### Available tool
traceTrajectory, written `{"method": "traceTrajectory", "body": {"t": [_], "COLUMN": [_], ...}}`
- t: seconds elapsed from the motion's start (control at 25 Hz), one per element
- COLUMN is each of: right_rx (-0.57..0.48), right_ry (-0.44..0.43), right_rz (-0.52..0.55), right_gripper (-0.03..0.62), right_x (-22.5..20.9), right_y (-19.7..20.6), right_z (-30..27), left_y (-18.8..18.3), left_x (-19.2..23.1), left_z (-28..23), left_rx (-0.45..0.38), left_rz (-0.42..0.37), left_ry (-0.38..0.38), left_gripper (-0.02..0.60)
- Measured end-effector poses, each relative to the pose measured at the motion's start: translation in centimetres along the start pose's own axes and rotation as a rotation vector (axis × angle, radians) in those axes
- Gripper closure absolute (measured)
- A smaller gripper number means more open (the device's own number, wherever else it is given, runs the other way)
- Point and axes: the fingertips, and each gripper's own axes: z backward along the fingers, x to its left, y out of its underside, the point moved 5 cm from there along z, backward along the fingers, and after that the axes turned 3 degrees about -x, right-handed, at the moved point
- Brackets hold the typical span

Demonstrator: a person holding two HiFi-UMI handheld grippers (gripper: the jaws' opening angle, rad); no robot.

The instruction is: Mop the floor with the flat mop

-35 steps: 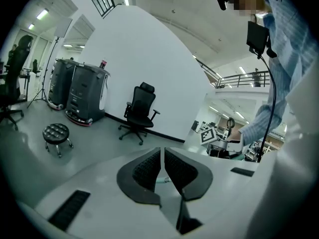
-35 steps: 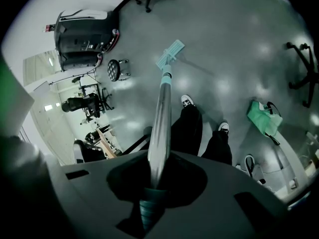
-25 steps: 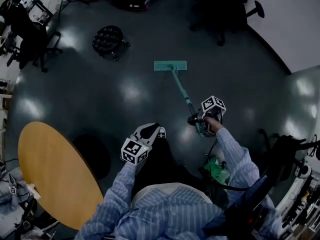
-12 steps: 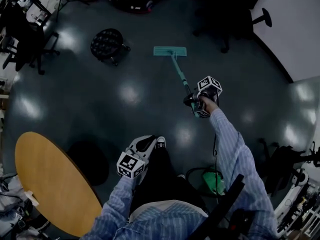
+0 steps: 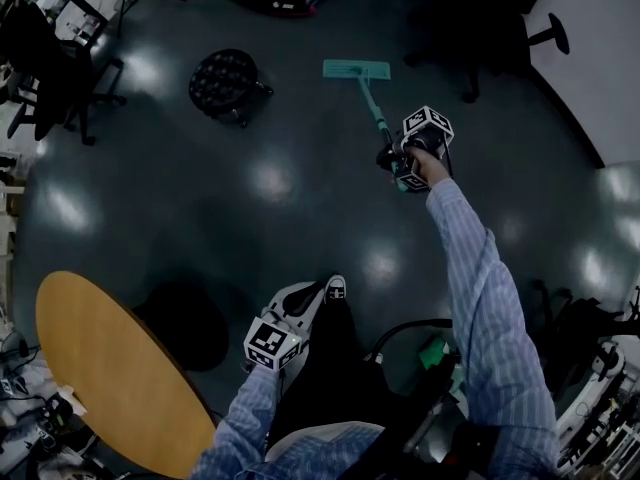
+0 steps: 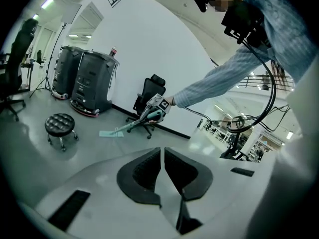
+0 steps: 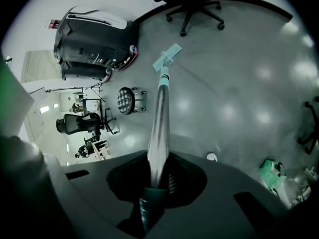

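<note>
The flat mop has a teal head (image 5: 356, 68) lying flat on the dark floor, far ahead. Its handle (image 5: 374, 104) slants back to my right gripper (image 5: 395, 160), which is shut on it at arm's length. In the right gripper view the silver handle (image 7: 160, 128) runs from between the jaws out to the mop head (image 7: 167, 56). My left gripper (image 5: 305, 294) hangs low beside my leg, shut and holding nothing. The left gripper view shows its closed pads (image 6: 149, 172), with the mop head (image 6: 110, 133) and the right gripper (image 6: 151, 114) far off.
A black round stool (image 5: 223, 81) stands left of the mop head. Office chairs (image 5: 55, 63) crowd the far left, another chair (image 5: 480, 38) stands behind the mop. A round wooden table (image 5: 110, 368) is at my near left. A green object (image 5: 435, 353) lies by my right foot.
My right arm has stretched forward, pushing the mop head farther away across the floor. The left gripper has stayed by my leg.
</note>
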Motion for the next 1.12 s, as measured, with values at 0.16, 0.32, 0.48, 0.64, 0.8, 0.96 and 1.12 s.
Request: {"method": "traceTrajectory", "body": {"t": [0.16, 0.32, 0.48, 0.64, 0.8, 0.96, 1.12], "right_rx": [-0.013, -0.024, -0.026, -0.021, -0.007, 0.011, 0.030], "right_ry": [-0.023, -0.043, -0.022, -0.021, -0.012, -0.003, 0.004], "right_rz": [-0.013, -0.029, -0.022, -0.025, -0.020, -0.017, -0.018], "right_gripper": [0.539, 0.539, 0.539, 0.539, 0.539, 0.539, 0.539], "right_x": [1.5, 2.3, 2.6, 1.2, -0.6, -3.5, -6.6], "right_y": [-3.1, -4.8, -2.7, -0.7, 2.2, 6.3, 11.8], "right_z": [-1.0, -1.4, -1.0, -0.4, -0.2, 0.7, 1.5], "left_y": [1.0, 1.5, 0.9, 0.2, -0.2, 0.0, 0.7], "left_x": [1.3, 2.2, 2.6, 2.6, 2.1, 0.0, -2.3], "left_z": [-0.7, -0.5, 1.6, 2.1, 2.4, 2.8, 4.3], "left_rx": [0.008, 0.016, 0.000, -0.044, -0.068, -0.068, -0.070], "left_rz": [0.022, 0.039, 0.056, 0.080, 0.076, 0.054, 0.044], "left_ry": [-0.022, -0.055, -0.070, -0.086, -0.090, -0.067, -0.061], "left_gripper": [0.555, 0.555, 0.555, 0.555, 0.555, 0.555, 0.555]}}
